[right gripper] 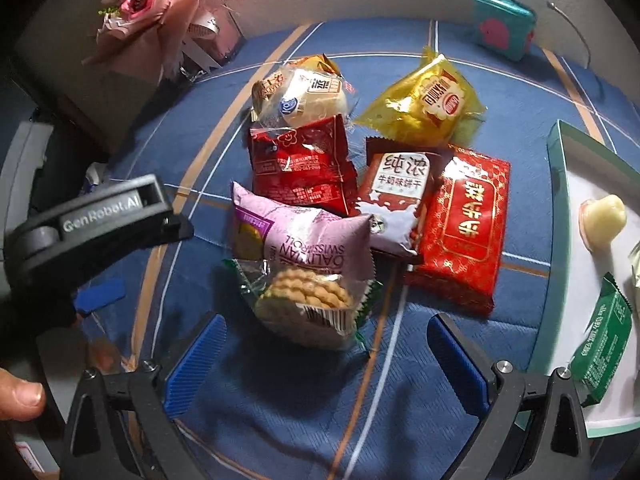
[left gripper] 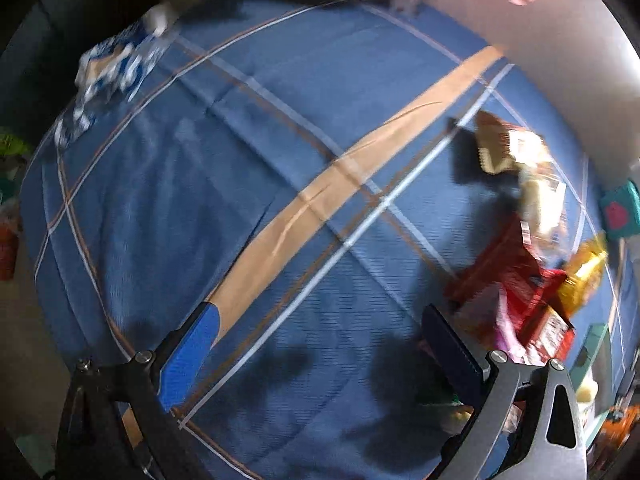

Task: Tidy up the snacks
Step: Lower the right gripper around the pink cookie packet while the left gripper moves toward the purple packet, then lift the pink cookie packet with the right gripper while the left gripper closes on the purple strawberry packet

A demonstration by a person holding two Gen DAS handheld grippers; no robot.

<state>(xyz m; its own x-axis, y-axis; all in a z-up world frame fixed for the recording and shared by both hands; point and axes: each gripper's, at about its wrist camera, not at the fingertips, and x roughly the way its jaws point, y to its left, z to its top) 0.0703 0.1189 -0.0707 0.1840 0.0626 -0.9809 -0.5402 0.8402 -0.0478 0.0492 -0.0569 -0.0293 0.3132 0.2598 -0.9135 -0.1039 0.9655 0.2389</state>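
A matt woven cloth (right gripper: pixel 304 412) is seen under glossy, crinkled film wrappers (right gripper: pixel 424 104). Ribbed blue plastic pads (right gripper: pixel 196 364) are carried on matt black arms, fastened with shiny metal screws (right gripper: pixel 502 367).

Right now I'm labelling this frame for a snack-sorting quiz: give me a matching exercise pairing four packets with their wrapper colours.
Things:
1. Swiss roll packet
2. ridged cookie packet
3. packet nearest the teal box
4. packet lying in the tray

Colours:
A. green
B. yellow
C. clear
D. lilac

Pairs: 1-D, 2-C, 3-B, 4-A
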